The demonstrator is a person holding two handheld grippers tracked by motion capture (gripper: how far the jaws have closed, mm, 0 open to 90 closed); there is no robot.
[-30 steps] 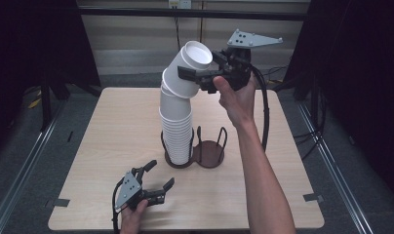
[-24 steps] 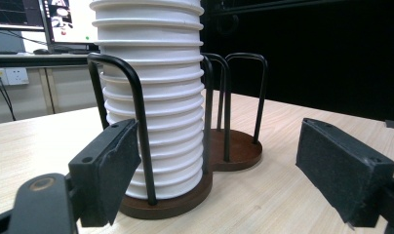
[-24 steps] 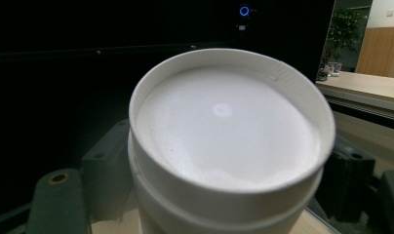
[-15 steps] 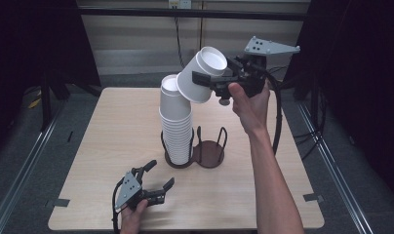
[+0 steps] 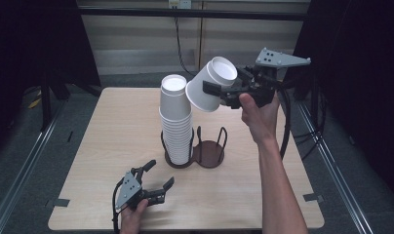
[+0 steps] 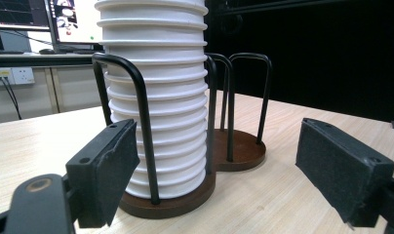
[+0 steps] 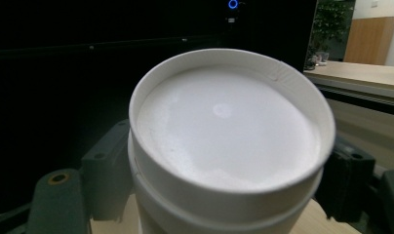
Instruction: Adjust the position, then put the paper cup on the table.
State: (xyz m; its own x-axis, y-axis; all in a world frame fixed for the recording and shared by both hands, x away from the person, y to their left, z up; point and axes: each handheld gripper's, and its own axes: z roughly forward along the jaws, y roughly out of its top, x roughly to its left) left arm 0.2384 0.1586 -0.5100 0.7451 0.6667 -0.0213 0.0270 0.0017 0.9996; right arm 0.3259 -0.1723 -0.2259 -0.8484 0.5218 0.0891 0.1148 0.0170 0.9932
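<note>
One cup lifted clear of the stack — held aloft, tilted.

Right gripper (image 5: 219, 92): fingers pinching a white paper cup (image 5: 209, 90) by its sides, base end toward the camera in the right gripper view, above the far half of the bench (image 5: 112, 131), just beside the top of the cup stack (image 5: 175, 122). Stack stands upside down in the left ring of a brown two-ring holder (image 5: 195, 153) at bench centre; right ring empty. Left gripper (image 5: 153, 180): fingers spread, idle near the near edge. Judgement — to seat the cup in the empty ring, level it first, lower between the wire loops, grip light to avoid crushing.
</note>
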